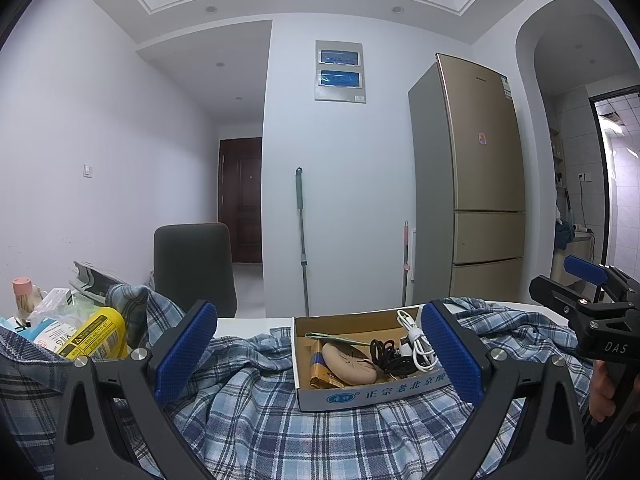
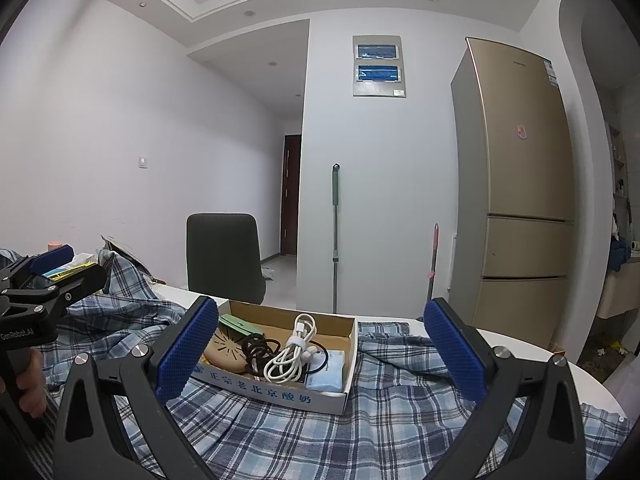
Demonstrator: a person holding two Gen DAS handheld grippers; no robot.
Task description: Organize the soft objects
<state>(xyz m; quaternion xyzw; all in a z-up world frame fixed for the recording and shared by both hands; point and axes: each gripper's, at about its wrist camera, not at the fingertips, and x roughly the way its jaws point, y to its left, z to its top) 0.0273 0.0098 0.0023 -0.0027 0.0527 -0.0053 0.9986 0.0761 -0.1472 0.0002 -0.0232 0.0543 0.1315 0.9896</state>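
Two grippers, both jaws spread wide, nothing held: left gripper (image 1: pixel 318 354) and right gripper (image 2: pixel 318 350) hover low over the plaid shirt (image 1: pixel 280 420), which lies crumpled across the white table (image 2: pixel 520 344) in the lower half of both views. Open cardboard box (image 1: pixel 362 394) sits on the cloth mid-frame, between the blue textured pads; printed Chinese text on its front wall. Inside: white cable (image 2: pixel 290 350), black cord (image 1: pixel 386 354), tan round disc (image 1: pixel 348 364). Clutter at lower left in left wrist view, including yellow pouch (image 1: pixel 98 330). Table's curved edge shows lower right in right wrist view. "DAS" reads on the right gripper's body, "GenRobot.AI" on the left's.
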